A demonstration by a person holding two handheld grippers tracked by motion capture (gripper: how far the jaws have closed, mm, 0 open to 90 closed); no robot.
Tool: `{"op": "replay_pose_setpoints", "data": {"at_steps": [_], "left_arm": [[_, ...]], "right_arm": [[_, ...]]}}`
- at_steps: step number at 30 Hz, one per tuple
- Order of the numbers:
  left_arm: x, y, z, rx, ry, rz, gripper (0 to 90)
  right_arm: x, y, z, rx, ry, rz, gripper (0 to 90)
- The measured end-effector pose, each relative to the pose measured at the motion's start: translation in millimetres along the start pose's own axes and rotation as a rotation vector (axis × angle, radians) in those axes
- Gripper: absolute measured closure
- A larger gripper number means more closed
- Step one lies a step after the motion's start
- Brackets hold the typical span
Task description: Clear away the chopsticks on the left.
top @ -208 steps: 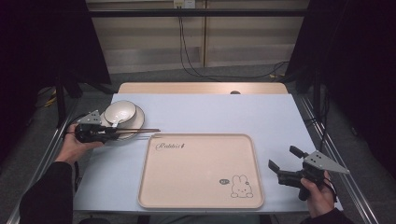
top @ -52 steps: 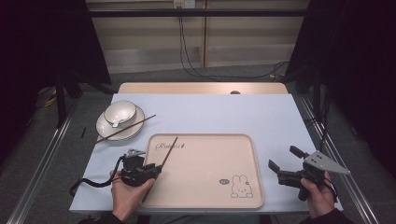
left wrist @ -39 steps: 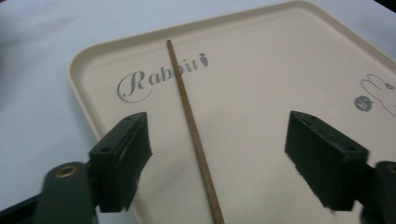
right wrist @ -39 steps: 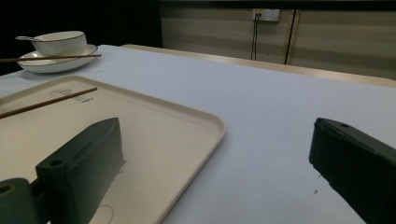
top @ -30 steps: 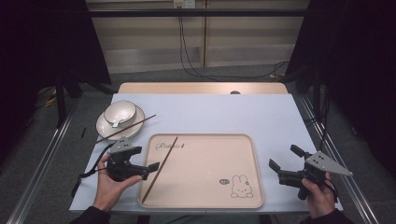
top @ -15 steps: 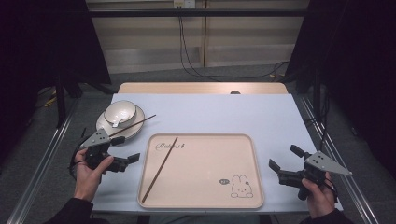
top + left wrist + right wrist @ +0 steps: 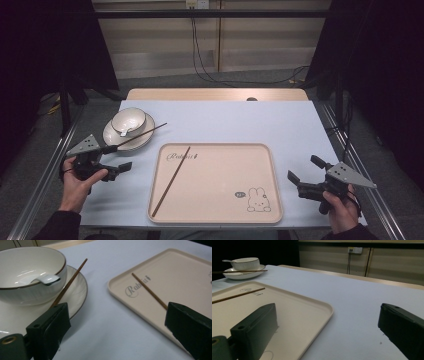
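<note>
High view: a person sits at a pale blue tabletop (image 7: 240, 120) holding a tool in each hand. The left tool (image 7: 114, 169) has its jaws spread apart and holds nothing; it sits just short of the near end of a dark chopstick (image 7: 134, 138) that rests across the rim of a white saucer (image 7: 111, 136), ahead of that tool. A white bowl (image 7: 128, 120) with a spoon (image 7: 124, 132) in it stands on the saucer, a little farther ahead. Off to that tool's right lies a beige tray (image 7: 260, 170), and a second chopstick (image 7: 171, 181) lies slantwise inside it near its left edge. The right tool (image 7: 306, 175) is also spread and empty, held just past the tray's right rim, well apart from both chopsticks. Judging from this layout, the work is moving the chopsticks onto the tray, with one done and one to go. The next move likely calls for the left tool to ease forward, close on the thin stick without nudging the saucer, and carry it rightward beside its mate. The tray carries script lettering that reads roughly "Rabbit" and a small rabbit drawing (image 7: 258, 199); a tiny mark beside the rabbit is too small to read.
</note>
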State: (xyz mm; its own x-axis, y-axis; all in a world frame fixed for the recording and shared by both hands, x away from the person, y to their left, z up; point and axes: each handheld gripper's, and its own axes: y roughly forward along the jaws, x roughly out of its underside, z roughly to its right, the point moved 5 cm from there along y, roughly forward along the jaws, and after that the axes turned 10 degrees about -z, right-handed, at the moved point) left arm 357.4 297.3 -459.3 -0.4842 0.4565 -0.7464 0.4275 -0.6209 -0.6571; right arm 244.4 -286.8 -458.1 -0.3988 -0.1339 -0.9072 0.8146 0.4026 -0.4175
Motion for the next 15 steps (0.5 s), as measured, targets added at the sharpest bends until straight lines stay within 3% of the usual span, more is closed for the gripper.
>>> {"op": "replay_pose_setpoints", "data": {"at_steps": [4,8,9,15], "left_arm": [[0.2,2.0,-20.1,-0.021,-0.021,-0.010,6.4],[-3.0,3.1,-35.2,-0.040,0.006,-0.040,11.2],[-4.3,4.4,-37.3,-0.032,0.003,-0.028,14.7],[-8.0,10.3,-55.6,-0.050,0.028,-0.075,35.4]], "right_arm": [[0.1,0.1,-0.1,-0.001,0.001,-0.002,2.0],[0.4,0.2,-0.1,0.000,0.002,-0.005,2.0],[0.4,0.2,0.0,-0.002,0.001,-0.004,2.0],[0.6,0.2,0.1,-0.002,0.004,-0.005,2.0]]}}
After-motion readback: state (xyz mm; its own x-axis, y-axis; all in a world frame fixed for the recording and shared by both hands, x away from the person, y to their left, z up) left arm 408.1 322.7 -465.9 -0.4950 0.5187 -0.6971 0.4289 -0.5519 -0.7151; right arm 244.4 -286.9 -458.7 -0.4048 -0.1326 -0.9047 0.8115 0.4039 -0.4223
